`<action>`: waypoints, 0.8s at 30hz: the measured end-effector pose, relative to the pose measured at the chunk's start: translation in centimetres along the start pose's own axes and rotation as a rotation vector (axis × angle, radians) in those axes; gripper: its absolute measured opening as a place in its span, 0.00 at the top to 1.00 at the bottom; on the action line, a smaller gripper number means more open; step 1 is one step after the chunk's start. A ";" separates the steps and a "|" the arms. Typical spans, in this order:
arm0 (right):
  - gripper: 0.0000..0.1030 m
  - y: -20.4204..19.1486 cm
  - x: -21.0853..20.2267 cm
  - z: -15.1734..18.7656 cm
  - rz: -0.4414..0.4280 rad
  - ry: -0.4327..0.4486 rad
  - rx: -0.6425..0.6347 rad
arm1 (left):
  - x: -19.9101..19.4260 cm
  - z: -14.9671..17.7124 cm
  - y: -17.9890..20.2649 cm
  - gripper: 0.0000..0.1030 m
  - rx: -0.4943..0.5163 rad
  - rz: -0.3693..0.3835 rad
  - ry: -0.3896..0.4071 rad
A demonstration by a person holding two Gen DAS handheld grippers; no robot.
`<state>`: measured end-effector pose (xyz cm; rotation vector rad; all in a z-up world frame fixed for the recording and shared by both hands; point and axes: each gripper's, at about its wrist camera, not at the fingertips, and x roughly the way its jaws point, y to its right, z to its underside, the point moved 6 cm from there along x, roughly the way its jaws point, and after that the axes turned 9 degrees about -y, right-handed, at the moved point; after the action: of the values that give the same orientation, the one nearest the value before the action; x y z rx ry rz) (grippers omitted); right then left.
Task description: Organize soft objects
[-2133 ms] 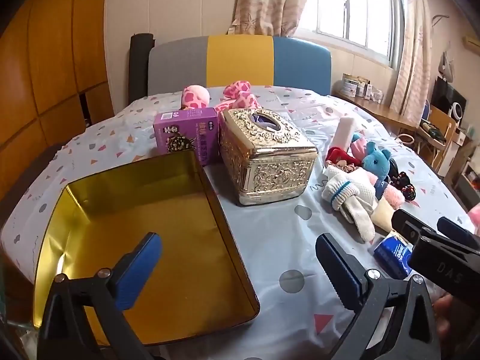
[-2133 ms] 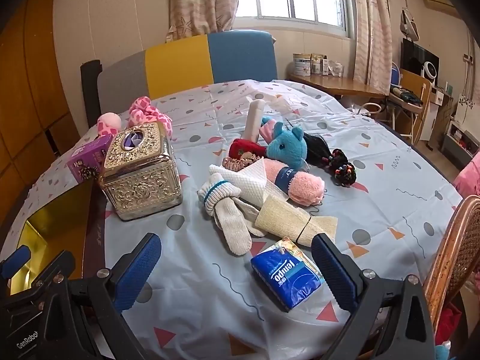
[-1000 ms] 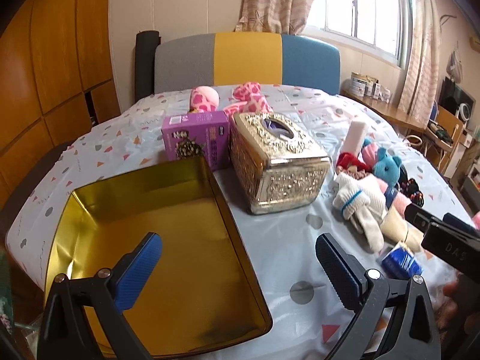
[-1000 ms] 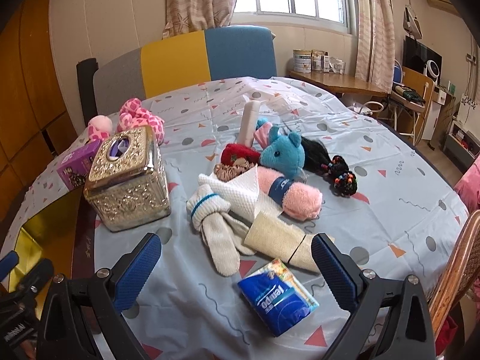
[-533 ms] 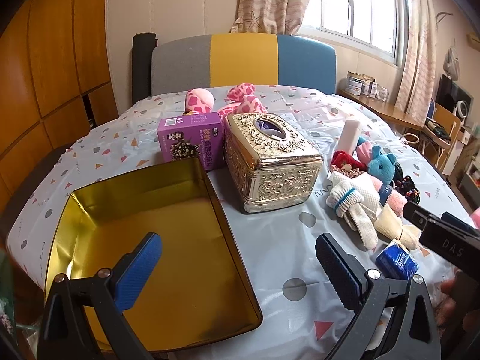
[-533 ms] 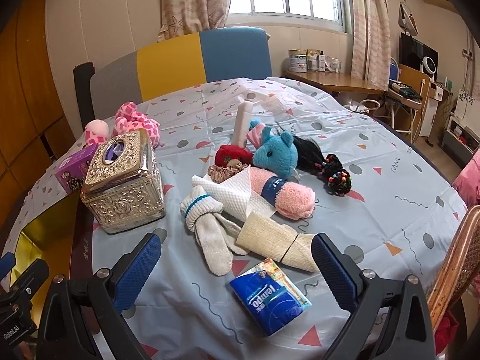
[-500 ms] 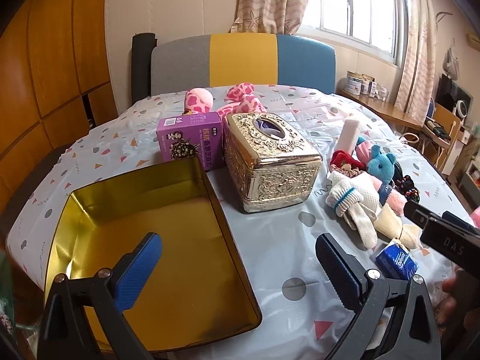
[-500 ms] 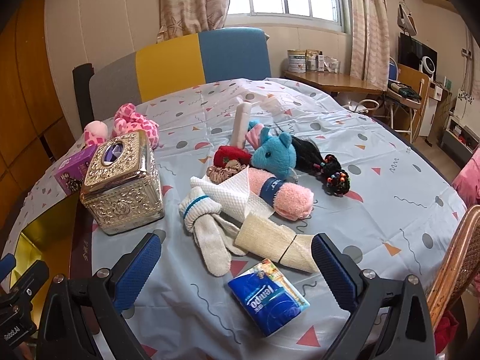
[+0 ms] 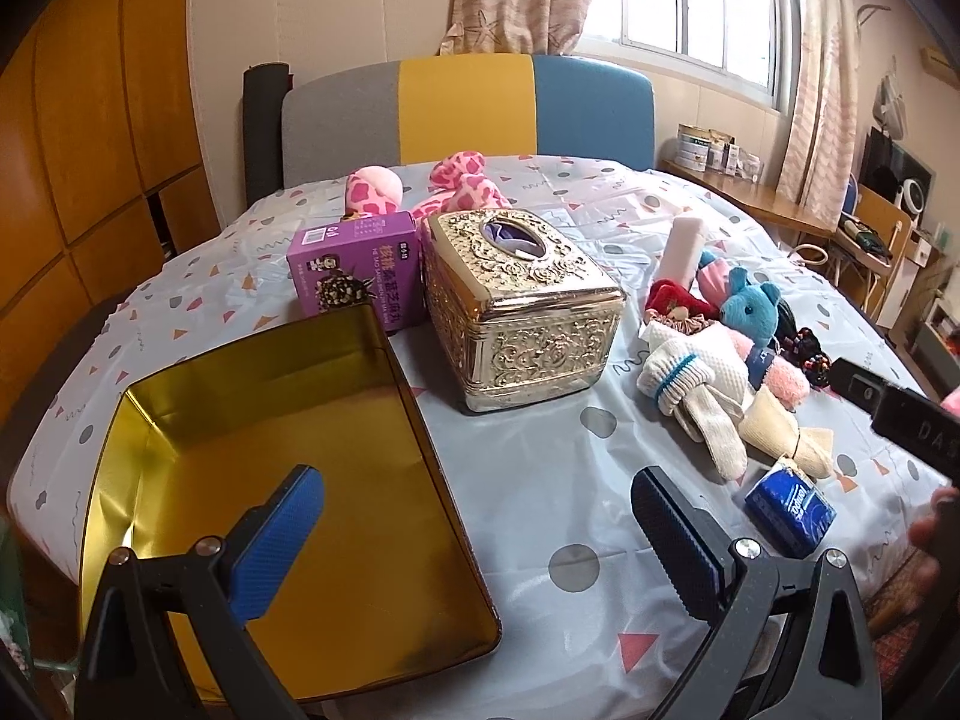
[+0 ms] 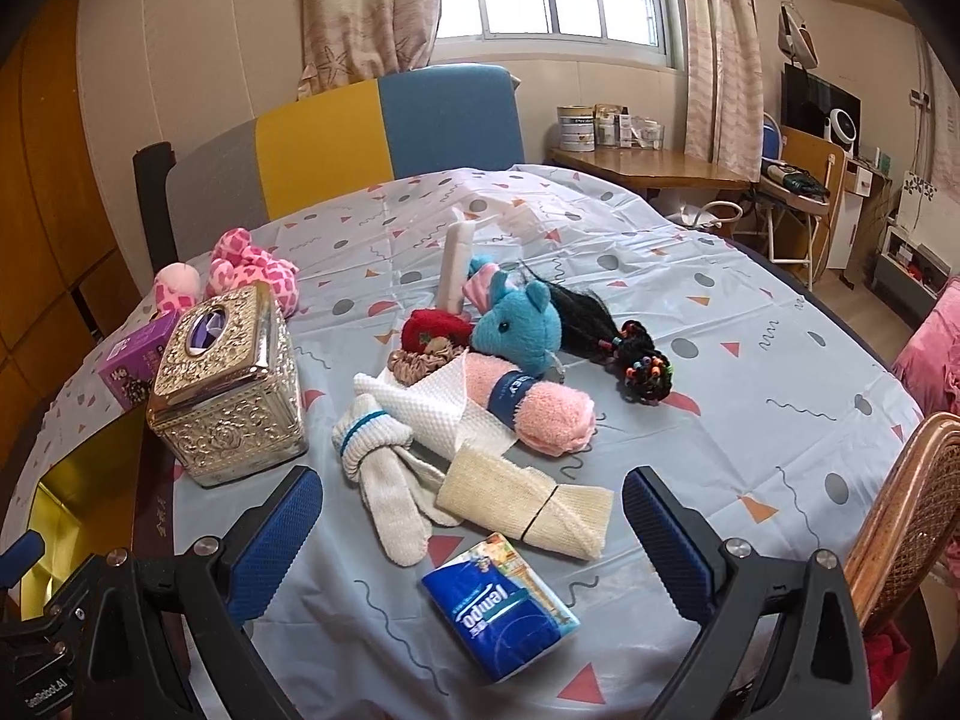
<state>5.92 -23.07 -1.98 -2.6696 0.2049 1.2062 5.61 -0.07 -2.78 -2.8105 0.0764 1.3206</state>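
A pile of soft things lies on the table: white gloves [image 10: 384,456], a beige folded cloth [image 10: 528,501], a pink rolled towel [image 10: 540,405], a blue plush [image 10: 516,324], a red scrunchie [image 10: 432,327] and a black hair piece [image 10: 636,360]. The gloves [image 9: 696,396] and blue plush [image 9: 750,306] also show in the left wrist view. An empty gold tin tray [image 9: 288,468] lies at the left. My left gripper [image 9: 474,534] is open over the tray's right edge. My right gripper [image 10: 471,540] is open and empty above a blue tissue pack [image 10: 501,606].
A gold tissue box [image 9: 516,306] and a purple carton [image 9: 354,264] stand mid-table. Pink spotted plush toys [image 9: 456,186] lie behind them. A wicker chair [image 10: 900,516] is at the right table edge. A striped chair back [image 9: 468,114] is at the far side.
Both grippers stayed open and empty. The views shifted slightly; the right gripper drifted a little so the pile sits slightly lower and left.
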 end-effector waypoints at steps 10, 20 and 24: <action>0.01 3.1 -1.0 -1.2 0.017 0.021 0.053 | 0.8 -0.5 2.0 0.00 0.049 0.026 -0.019; 0.01 7.5 -3.4 -2.3 0.009 0.031 0.105 | 2.8 -1.2 6.9 0.00 0.142 0.140 -0.098; 0.01 9.6 -4.6 -2.4 0.026 0.044 0.132 | 4.0 -0.6 10.9 0.00 0.187 0.281 -0.186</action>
<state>2.63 -32.81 1.78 -2.5887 0.3153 1.1015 8.00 -11.07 -5.61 -2.5778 0.5752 1.5312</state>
